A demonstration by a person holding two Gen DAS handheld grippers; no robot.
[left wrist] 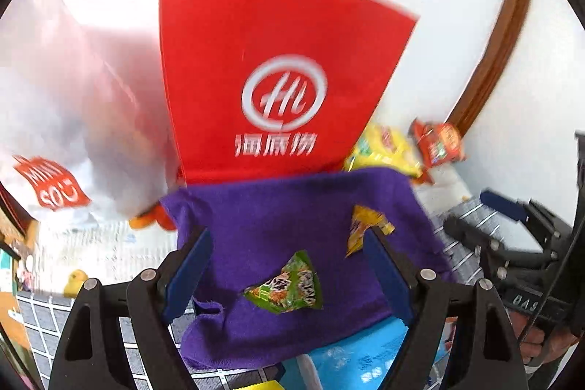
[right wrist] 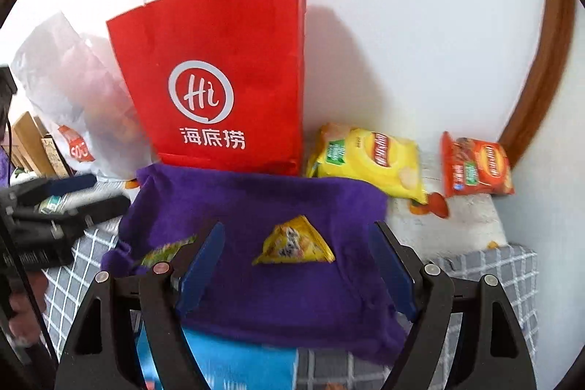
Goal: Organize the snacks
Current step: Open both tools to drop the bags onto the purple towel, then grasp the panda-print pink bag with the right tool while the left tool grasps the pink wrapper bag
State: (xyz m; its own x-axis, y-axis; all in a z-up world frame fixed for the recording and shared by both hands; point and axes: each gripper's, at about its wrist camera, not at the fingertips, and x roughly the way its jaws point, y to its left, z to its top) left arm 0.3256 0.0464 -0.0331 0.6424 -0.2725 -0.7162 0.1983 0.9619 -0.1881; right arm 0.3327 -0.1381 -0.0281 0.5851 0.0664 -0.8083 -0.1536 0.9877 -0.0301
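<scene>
I had both grippers raised above the purple cloth point(right wrist: 256, 207), which lay spread over the grey checked cover point(right wrist: 486, 276) in front of the red paper bag point(right wrist: 219, 79) standing against the wall. My left gripper point(left wrist: 289, 265) was spread wide with nothing between its blue pads; the green snack packet point(left wrist: 289, 287) lay flat on the cloth below the gap, nearer the cloth's near edge, and untouched. My right gripper point(right wrist: 296, 265) was likewise released and empty, its jaws apart, with the yellow triangular packet point(right wrist: 296, 243) lying on the cloth in the gap between the fingers, clear of both pads. In the left view that same yellow packet sat just beside the tip of the left gripper's right-hand finger, toward the cloth's right side. Beyond the cloth's far right corner, a yellow chip bag point(right wrist: 369, 159) lay close to the red bag's base, and an orange chip bag point(right wrist: 475, 167) leaned near the wall, well apart from either gripper. A white plastic bag point(right wrist: 73, 90) slumped to the left of the red bag, and something blue point(right wrist: 234, 360) showed under the cloth's near edge
</scene>
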